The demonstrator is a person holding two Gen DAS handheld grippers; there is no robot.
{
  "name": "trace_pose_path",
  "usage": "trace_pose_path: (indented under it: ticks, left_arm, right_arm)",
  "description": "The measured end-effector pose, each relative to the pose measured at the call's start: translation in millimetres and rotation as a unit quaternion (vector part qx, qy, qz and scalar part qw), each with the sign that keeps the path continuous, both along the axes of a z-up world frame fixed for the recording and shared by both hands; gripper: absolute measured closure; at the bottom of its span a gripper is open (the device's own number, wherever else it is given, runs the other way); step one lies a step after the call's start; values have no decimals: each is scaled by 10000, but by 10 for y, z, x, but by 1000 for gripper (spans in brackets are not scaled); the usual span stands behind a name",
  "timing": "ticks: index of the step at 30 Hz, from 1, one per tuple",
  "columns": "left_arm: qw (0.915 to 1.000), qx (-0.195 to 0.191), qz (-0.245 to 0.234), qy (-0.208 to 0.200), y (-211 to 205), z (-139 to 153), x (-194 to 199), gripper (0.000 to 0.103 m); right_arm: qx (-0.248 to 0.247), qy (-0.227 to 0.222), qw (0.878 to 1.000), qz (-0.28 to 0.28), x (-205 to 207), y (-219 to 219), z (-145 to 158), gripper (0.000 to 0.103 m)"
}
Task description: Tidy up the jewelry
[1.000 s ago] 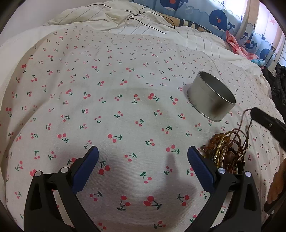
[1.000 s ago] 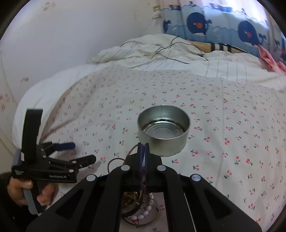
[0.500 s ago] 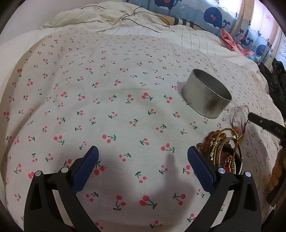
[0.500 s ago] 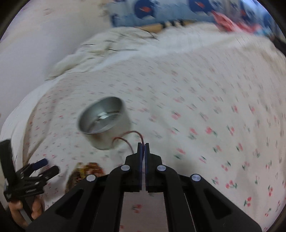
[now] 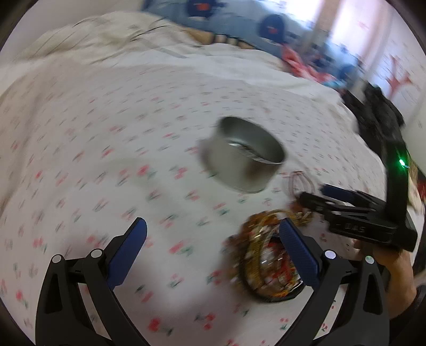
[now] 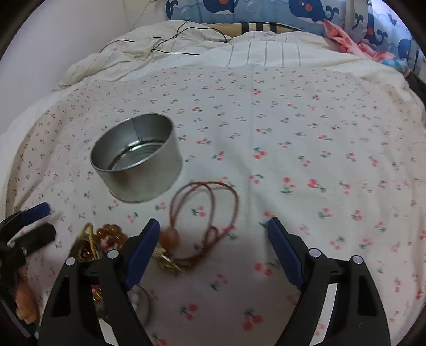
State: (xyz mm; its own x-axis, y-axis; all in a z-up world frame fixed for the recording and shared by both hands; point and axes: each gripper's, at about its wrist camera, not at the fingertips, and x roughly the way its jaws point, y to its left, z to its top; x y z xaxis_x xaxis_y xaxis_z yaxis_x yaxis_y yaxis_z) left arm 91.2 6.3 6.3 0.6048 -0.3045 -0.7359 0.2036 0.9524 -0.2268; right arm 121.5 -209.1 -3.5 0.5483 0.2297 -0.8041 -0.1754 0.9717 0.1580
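So, right gripper (image 6: 213,237) spread wide, just been opening, nothing pinched. Red cord necklace (image 6: 210,210) lying loose on the cherry-print bed sheet (image 6: 306,138), looped flat right in the gap ahead of the blue fingers (image 6: 282,250), amber bead end touching or nearly touching the left-hand finger. Not gripped by anything.

Round metal tin (image 6: 138,157) sitting upright on the sheet, up and to the left of the cord, close but apart from it. Looks empty inside.

Left gripper (image 5: 210,250) also wide open, holding nothing, hovering over the sheet. Tangled jewelry pile (image 5: 263,260) of gold chains and brown beads partly behind its right-hand finger, near the tin but apart from it. Same pile poking out at the lower left of the right wrist view, beside the cord. Left wrist view pretty smeared, so no fine detail on the pile.

Striped duvet (image 6: 239,50) bunched up at the far end of the bed, whale-print fabric (image 6: 239,8) behind it.
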Motion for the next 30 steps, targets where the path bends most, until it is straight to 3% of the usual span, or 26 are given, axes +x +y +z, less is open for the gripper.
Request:
trace_pose_path:
  ticks: [4,6,7,8,10,12,14,19,27,30]
  left_arm:
    - [9990,50,-450,43,-194,-34,134,7]
    - [9975,-270,-620,200,-227,-61,216,7]
    - [9962,-486,-687,234,-223,-66,236,7]
    - [9949,-659,-716,250,-212,-66,242,8]
    - [9924,-924,-712,388,-181,-77,256,32]
    - [9906,-905,-787,660,-188,-159,296,80]
    - [9898,-884,-808,775,-183,-193,324,97]
    - [9914,-737,-902,590,-175,-80,236,101]
    - [9827,-1551,-954,327,195,182,150,103]
    - [9871,-1414,-683,303,312,209,185,103]
  right_arm:
    - [-331,1,9994,91,11,101,-75,23]
    - [-385,-29,9992,101,5,108,-74,35]
    - [-376,-16,9992,108,5,100,-78,53]
    - [-353,-5,9993,90,5,81,-77,57]
    - [-298,11,9995,51,13,53,-80,59]
    - [-274,25,9996,38,14,46,-86,59]
    - [-291,28,9996,29,21,61,-83,59]
    - [-245,28,9997,11,25,61,-79,59]
    - [-226,60,9997,19,24,63,-91,57]
    - [-272,67,9995,116,11,112,-103,43]
